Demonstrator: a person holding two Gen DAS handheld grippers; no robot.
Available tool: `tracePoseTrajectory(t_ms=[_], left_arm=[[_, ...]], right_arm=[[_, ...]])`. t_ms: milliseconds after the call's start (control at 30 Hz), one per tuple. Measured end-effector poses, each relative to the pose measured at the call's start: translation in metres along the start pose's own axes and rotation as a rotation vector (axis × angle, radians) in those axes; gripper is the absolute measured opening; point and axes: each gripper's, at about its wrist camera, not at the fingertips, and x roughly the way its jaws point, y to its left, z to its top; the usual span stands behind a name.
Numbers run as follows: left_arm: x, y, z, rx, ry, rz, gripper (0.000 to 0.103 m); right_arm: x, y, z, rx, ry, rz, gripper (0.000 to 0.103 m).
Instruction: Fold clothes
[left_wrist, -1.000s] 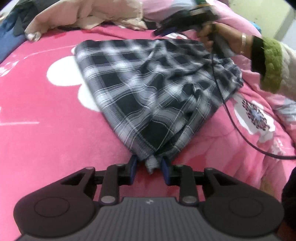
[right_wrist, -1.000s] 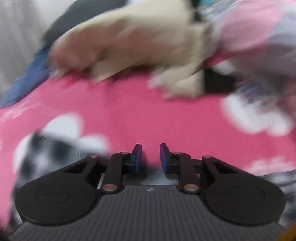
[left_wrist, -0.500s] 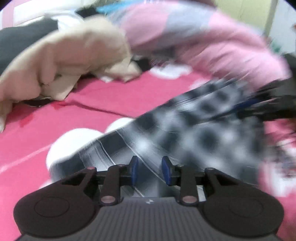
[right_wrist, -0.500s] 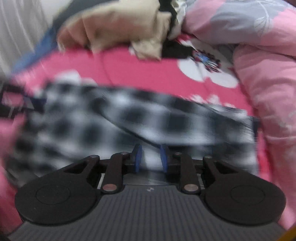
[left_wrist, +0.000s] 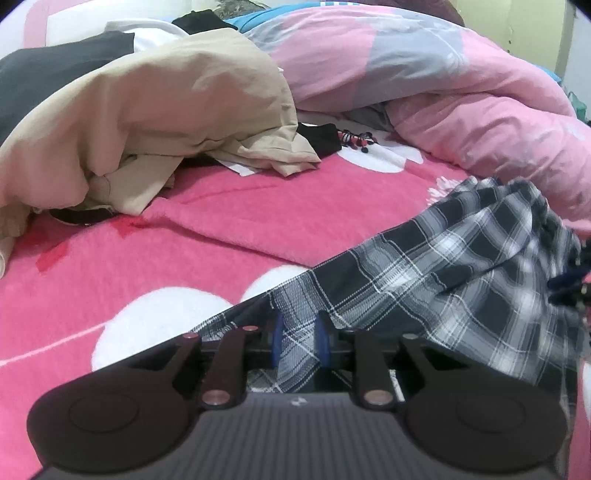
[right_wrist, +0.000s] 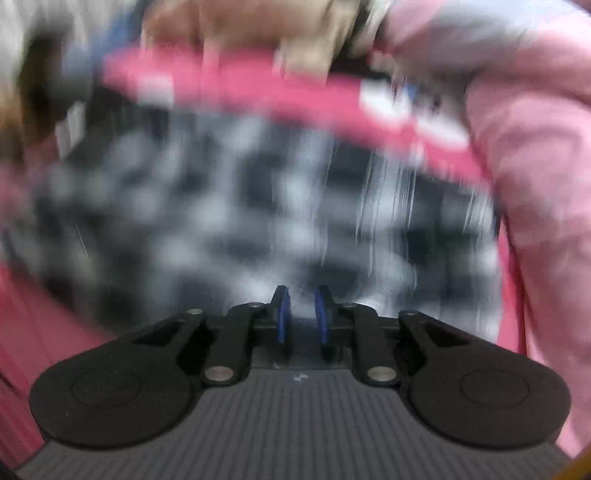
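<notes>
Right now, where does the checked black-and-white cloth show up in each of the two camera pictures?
Left wrist: checked cloth at lower right, running into the left claw.
Right wrist: blurred cloth fills the middle, above the right claw.
Shared landmark: the pink flowered blanket.

Woven plaid cloth (left_wrist: 461, 266), fuzzy blanket (left_wrist: 147, 266)

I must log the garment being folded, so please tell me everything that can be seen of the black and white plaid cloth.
The plaid garment is thin woven cloth, black and grey checks with fine white lines. It lies crumpled and bunched on the pink fleece blanket, its far end gathered in folds near the pink quilt. A near edge runs between the blue pads of the left gripper, whose jaws are closing on it. In the right wrist view it is blurred; whether the closing right gripper holds it cannot be told.
</notes>
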Motion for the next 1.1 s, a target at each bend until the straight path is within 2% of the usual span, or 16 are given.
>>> tracePoseTrajectory(t_ms=[100, 167, 267, 333, 400, 467, 500, 567, 733, 867, 900, 1000, 1100], left_arm=[[0.0, 0.001, 0.0, -0.01, 0.0, -0.004, 0.022], [0.0, 0.0, 0.0, -0.017, -0.006, -0.001, 0.022], [-0.001, -0.001, 0.0, -0.037, -0.012, 0.007, 0.022], [-0.003, 0.0, 0.001, -0.06, -0.02, 0.014, 0.022], [-0.013, 0.005, 0.003, -0.113, -0.042, 0.029, 0.023], [-0.03, 0.014, 0.004, -0.171, -0.078, 0.036, 0.03], [-0.041, 0.019, 0.002, -0.189, -0.104, 0.037, 0.031], [-0.067, 0.03, -0.005, -0.204, -0.138, 0.056, 0.034], [-0.113, 0.055, -0.052, -0.293, -0.106, 0.089, 0.036], [-0.139, 0.057, -0.108, -0.394, -0.026, 0.044, 0.035], [-0.145, 0.052, -0.121, -0.415, -0.006, 0.024, 0.035], [-0.156, 0.037, -0.158, -0.483, 0.049, -0.059, 0.035], [-0.156, 0.023, -0.182, -0.525, 0.077, -0.139, 0.035]], right_arm=[[-0.02, -0.01, 0.001, 0.108, 0.0, -0.03, 0.016], [-0.036, 0.009, 0.014, 0.054, -0.058, -0.011, 0.017], [-0.044, 0.052, 0.031, -0.069, -0.145, 0.087, 0.016], [-0.028, 0.075, 0.023, -0.14, -0.091, 0.111, 0.018], [-0.006, 0.084, 0.004, -0.166, 0.007, 0.093, 0.018], [-0.014, 0.085, -0.007, -0.159, 0.007, 0.067, 0.018], [-0.019, 0.084, -0.002, -0.133, 0.033, 0.061, 0.018], [-0.034, 0.09, 0.015, -0.129, -0.011, 0.084, 0.018], [-0.062, 0.134, 0.055, -0.224, -0.166, 0.206, 0.019], [-0.037, 0.171, 0.067, -0.272, -0.168, 0.321, 0.019], [-0.031, 0.181, 0.064, -0.286, -0.153, 0.337, 0.019], [-0.011, 0.204, 0.05, -0.325, 0.005, 0.33, 0.02], [-0.022, 0.21, 0.033, -0.363, 0.049, 0.357, 0.022]])
